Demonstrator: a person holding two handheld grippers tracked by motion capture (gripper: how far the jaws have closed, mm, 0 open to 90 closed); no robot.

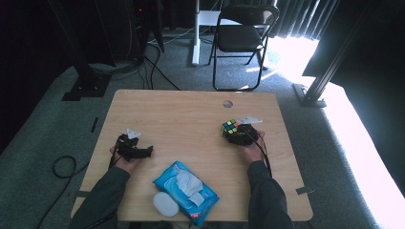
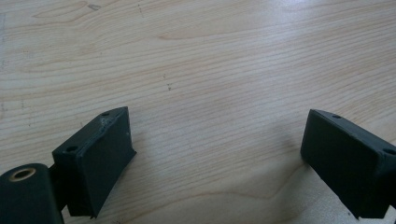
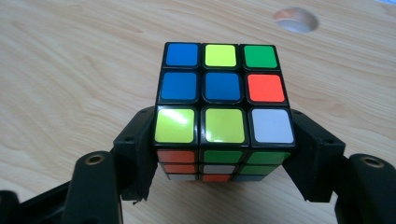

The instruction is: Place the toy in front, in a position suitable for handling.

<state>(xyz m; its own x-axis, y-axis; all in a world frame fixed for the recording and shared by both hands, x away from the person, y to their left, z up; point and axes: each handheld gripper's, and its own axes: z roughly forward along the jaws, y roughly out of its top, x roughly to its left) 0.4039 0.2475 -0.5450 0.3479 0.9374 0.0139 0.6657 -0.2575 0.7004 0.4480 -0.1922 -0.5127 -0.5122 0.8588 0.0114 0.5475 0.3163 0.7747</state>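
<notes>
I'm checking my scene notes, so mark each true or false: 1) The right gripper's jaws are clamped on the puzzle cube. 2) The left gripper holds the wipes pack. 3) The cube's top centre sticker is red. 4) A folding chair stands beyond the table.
1) True: the right gripper has its jaws against both sides of the puzzle cube.
2) False: the left gripper is open over bare table; the wipes pack lies apart from it.
3) False: it is blue.
4) True: the folding chair stands behind the far edge.
</notes>
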